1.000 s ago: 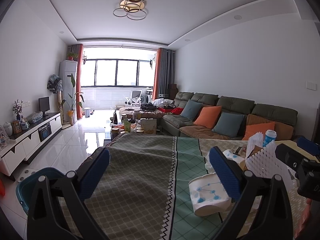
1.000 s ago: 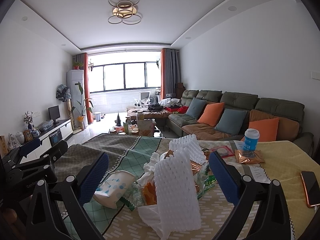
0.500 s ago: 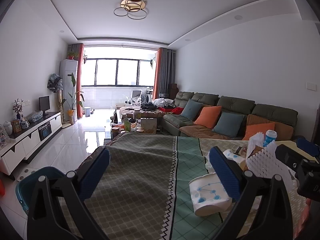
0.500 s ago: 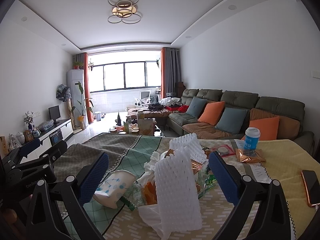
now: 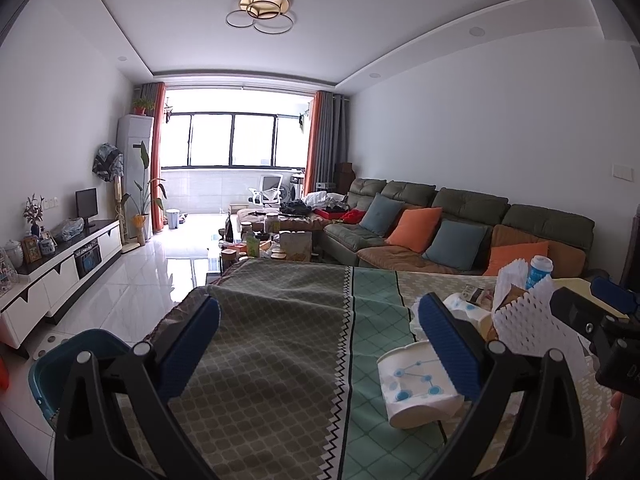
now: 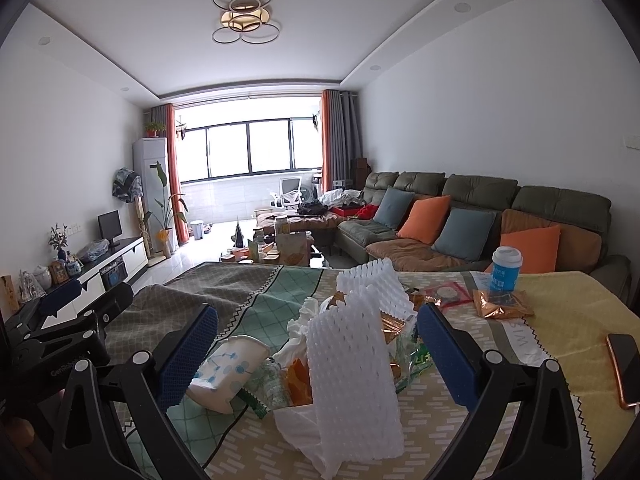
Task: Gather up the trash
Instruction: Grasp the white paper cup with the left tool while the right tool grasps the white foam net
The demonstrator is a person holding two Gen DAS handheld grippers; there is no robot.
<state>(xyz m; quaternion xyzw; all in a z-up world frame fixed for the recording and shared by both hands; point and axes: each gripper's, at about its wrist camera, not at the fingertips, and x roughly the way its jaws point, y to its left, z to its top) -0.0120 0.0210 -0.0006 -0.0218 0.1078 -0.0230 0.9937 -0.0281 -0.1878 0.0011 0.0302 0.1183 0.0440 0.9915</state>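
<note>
A: Left hand-held gripper [image 5: 320, 346]: blue pads wide apart, nothing between them, above bare patterned cloth on the tabletop [image 5: 272, 320]. A teal bin [image 5: 76, 354] shows low, off the tabletop's left edge.

B: Right hand-held gripper [image 6: 318, 354]: pads likewise spread, empty. The trash pile sits in the gap as seen from its camera, not touched by either pad.

A: Pile contents, nearest first?

B: White foam fruit netting [image 6: 354, 384], standing up and folded over, its base on a thin white plastic bag [image 6: 298, 424]. Just left of it, a paper cup with a blue dot-and-line print [image 6: 226, 372] lies on its side, mouth toward the left gripper. Between cup and netting: crumpled tissue [image 6: 298, 330], a green wrapper [image 6: 270, 384] and an orange one [image 6: 298, 380] (labels too small to read).

A: The left wrist view shows the same cup [image 5: 416, 386] just past my right pad, beside the netting [image 5: 528, 320].

B: Farther back on the yellow section: a copper foil wrapper [image 6: 502, 306], and upright at its far edge a blue takeaway cup with a white lid [image 6: 505, 270]. A clear packet with red edging [image 6: 448, 292] lies left of the foil. A phone [image 6: 626, 364] rests flat at the right edge, well apart from the pile.

A: Beyond the tabletop: a cluttered coffee table [image 5: 276, 236], a green sectional sofa [image 5: 472, 216] with orange and grey-blue cushions, a white TV console [image 5: 60, 268] along the left wall, a bright window at the far end.
</note>
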